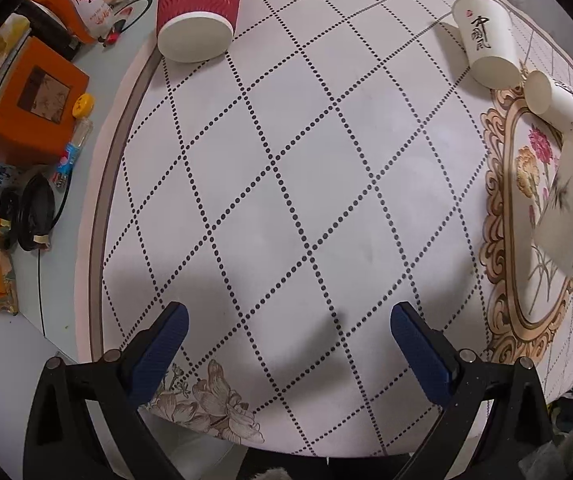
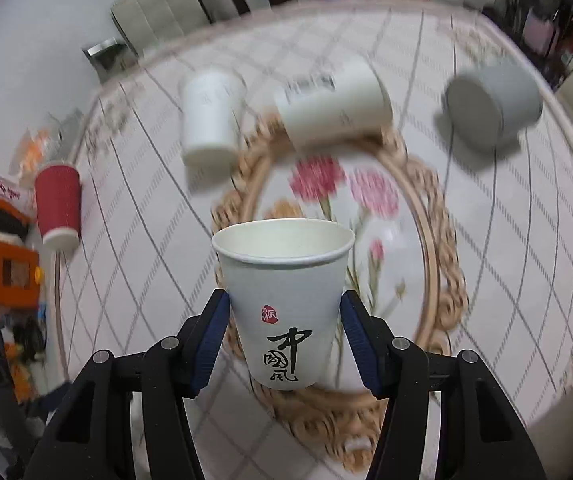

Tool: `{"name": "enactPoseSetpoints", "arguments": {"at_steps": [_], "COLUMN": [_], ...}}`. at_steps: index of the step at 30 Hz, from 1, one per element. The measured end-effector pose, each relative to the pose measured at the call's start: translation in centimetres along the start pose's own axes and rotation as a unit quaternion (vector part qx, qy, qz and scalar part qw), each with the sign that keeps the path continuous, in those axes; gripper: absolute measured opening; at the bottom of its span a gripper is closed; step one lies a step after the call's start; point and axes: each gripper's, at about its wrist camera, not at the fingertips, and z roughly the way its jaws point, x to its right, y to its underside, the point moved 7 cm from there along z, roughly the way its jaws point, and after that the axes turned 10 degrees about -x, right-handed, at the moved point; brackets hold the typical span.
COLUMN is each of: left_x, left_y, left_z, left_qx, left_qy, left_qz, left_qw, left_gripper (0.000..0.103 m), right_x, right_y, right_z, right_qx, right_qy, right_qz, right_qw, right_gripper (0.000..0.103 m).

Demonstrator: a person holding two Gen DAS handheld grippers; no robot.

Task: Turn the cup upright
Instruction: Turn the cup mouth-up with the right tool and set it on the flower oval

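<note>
**White cup held mouth-up, ready to be set down**

While the right gripper [image 2: 285, 332] clamps the white paper cup [image 2: 284, 300] by its two sides, the cup's mouth points up and its base hangs above the oval flower medallion [image 2: 438, 240] of the worktop [image 2: 526, 260]. The cup appears nearly vertical, so I judge the turning part almost finished and the setting down not yet done.

To do this step well, the cup should go straight down until the base lies flat on the worktop, and only then should the pads release, slowly and evenly, because a light paper cup tips easily if one pad drags on it. The squeeze should stay gentle, so the wall does not buckle.

The left gripper [image 1: 286, 344] is wide apart and holds nothing, hovering over the checked cloth. From the held cup, other cups lie on their sides: a red cup [image 2: 58, 208] at 9 o'clock, two white ones at 12 o'clock, a grey one [image 2: 494, 104] at 2 o'clock.
</note>
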Motion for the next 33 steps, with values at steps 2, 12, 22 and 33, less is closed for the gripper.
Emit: {"name": "enactPoseSetpoints", "arguments": {"at_steps": [2, 12, 22, 33], "left_x": [-0.1, -1.2, -1.4, -0.7], "left_y": [-0.2, 1.3, 4.3, 8.4], "left_z": [0.4, 3.1, 2.2, -4.9], "left_qx": [0.002, -0.001, 0.022, 0.101], "left_qy": [-0.005, -0.018, -0.010, -0.022], "left_qz": [0.001, 0.014, 0.029, 0.048], "left_qw": [1.0000, 0.9997, 0.9993, 0.9935], "left_gripper": [0.103, 0.103, 0.103, 0.103], "right_x": [-0.9, -1.8, -0.7, 1.0], "right_y": [-1.0, 1.3, 5.4, 8.8], "right_z": [0.4, 1.1, 2.0, -4.4], "right_qx": [0.043, 0.144, 0.112, 0.106], "right_qy": [0.018, 0.080, 0.075, 0.110], "right_qz": [-0.012, -0.064, -0.057, -0.047], "right_qw": [0.999, 0.984, 0.989, 0.987], "right_gripper": [0.060, 0.060, 0.063, 0.100]}}
